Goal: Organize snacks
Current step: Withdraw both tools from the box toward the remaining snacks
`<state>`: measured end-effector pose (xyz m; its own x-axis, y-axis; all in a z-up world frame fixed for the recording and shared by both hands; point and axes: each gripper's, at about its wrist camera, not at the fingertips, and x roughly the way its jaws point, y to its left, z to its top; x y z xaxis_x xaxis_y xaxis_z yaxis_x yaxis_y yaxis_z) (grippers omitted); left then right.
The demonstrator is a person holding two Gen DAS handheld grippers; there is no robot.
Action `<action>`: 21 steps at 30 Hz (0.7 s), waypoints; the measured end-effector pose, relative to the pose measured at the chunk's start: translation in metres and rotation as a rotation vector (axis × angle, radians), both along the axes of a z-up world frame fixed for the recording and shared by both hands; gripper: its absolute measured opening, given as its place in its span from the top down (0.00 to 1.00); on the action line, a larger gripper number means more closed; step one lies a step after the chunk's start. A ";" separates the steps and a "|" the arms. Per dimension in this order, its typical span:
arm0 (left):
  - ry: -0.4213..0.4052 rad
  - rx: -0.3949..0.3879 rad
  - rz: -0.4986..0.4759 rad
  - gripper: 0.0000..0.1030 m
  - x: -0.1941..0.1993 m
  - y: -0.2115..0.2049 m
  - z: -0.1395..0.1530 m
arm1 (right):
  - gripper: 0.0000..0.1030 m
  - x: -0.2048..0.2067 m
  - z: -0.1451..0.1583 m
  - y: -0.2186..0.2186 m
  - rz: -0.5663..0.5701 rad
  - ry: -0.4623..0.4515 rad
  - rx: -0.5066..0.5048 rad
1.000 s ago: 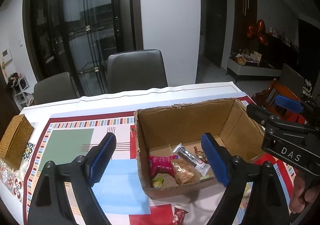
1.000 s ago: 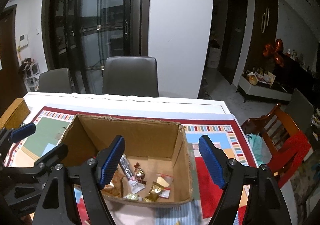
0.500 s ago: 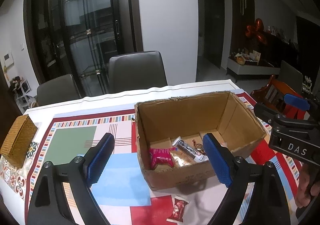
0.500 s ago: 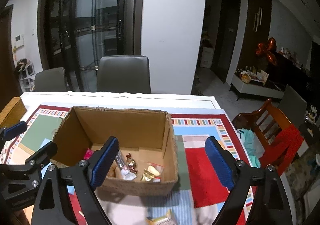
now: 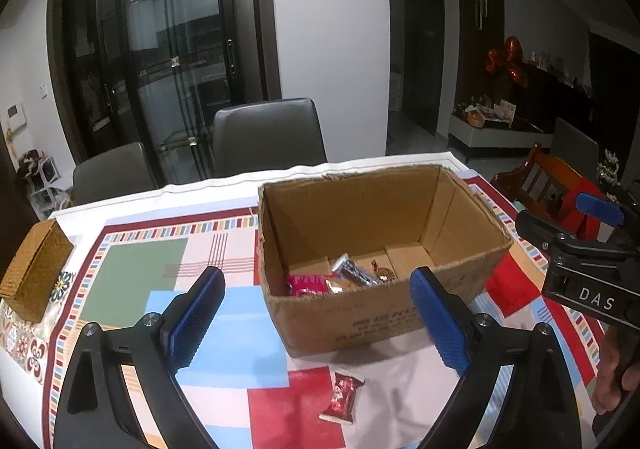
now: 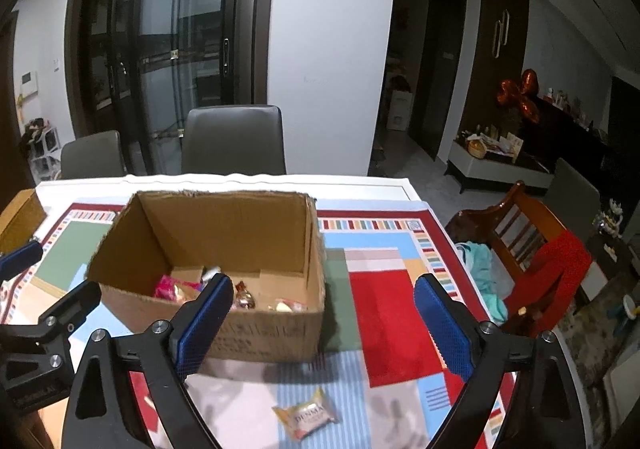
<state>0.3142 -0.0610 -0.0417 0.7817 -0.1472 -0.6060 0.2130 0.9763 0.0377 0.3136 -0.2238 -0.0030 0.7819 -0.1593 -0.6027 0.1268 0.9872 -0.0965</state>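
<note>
An open cardboard box (image 5: 380, 321) stands on the patterned tablecloth (image 5: 136, 273). Inside it lie a pink packet (image 5: 306, 285), a dark foil bar (image 5: 356, 273) and a gold-wrapped candy (image 5: 384, 272). A red snack packet (image 5: 342, 397) lies on the cloth just in front of the box. A yellow-and-white packet (image 6: 306, 413) lies in front of the box (image 6: 264, 333) too. My left gripper (image 5: 316, 272) hangs before the box's near wall, its jaws opening with nothing between them. My right gripper (image 6: 324, 280) hovers over the box's right front corner, jaws likewise opening and empty.
A woven wicker box (image 5: 36, 269) sits at the table's left edge. Two grey chairs (image 5: 268, 137) stand behind the table. A wooden chair with red cloth (image 6: 552, 269) is off the right side. One of the right gripper's fingers (image 5: 600, 207) shows at the left view's right edge.
Both grippers have drawn back from the box toward the table's near side, and their jaws have spread wider. The red and yellow packets in front of the box have come into view.
</note>
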 end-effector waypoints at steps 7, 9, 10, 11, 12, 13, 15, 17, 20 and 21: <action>0.010 0.015 -0.002 0.08 -0.013 -0.002 -0.011 | 0.10 -0.009 -0.013 0.002 0.012 0.027 -0.016; 0.016 0.021 -0.006 0.08 -0.016 -0.004 -0.015 | 0.10 -0.012 -0.018 0.002 0.018 0.040 -0.018; 0.021 0.024 -0.008 0.08 -0.017 -0.005 -0.018 | 0.10 -0.013 -0.021 0.002 0.020 0.048 -0.020; 0.024 0.026 -0.011 0.08 -0.018 -0.006 -0.019 | 0.10 -0.014 -0.024 0.002 0.023 0.055 -0.022; 0.026 0.028 -0.013 0.08 -0.019 -0.007 -0.021 | 0.10 -0.015 -0.028 0.002 0.026 0.062 -0.023; 0.028 0.031 -0.016 0.08 -0.021 -0.007 -0.023 | 0.10 -0.016 -0.031 0.002 0.029 0.070 -0.024; 0.034 0.037 -0.024 0.08 -0.024 -0.010 -0.029 | 0.10 -0.019 -0.039 0.001 0.034 0.084 -0.026; 0.048 0.037 -0.030 0.08 -0.026 -0.012 -0.035 | 0.10 -0.020 -0.047 0.001 0.043 0.103 -0.024; 0.065 0.035 -0.035 0.08 -0.027 -0.014 -0.043 | 0.10 -0.022 -0.055 0.000 0.060 0.123 -0.017; 0.069 0.037 -0.036 0.08 -0.028 -0.015 -0.046 | 0.10 -0.023 -0.059 0.000 0.063 0.132 -0.019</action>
<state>0.2863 -0.0755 -0.0874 0.7329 -0.1508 -0.6635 0.2512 0.9662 0.0579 0.2907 -0.2234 -0.0618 0.7051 -0.1247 -0.6981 0.0495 0.9907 -0.1270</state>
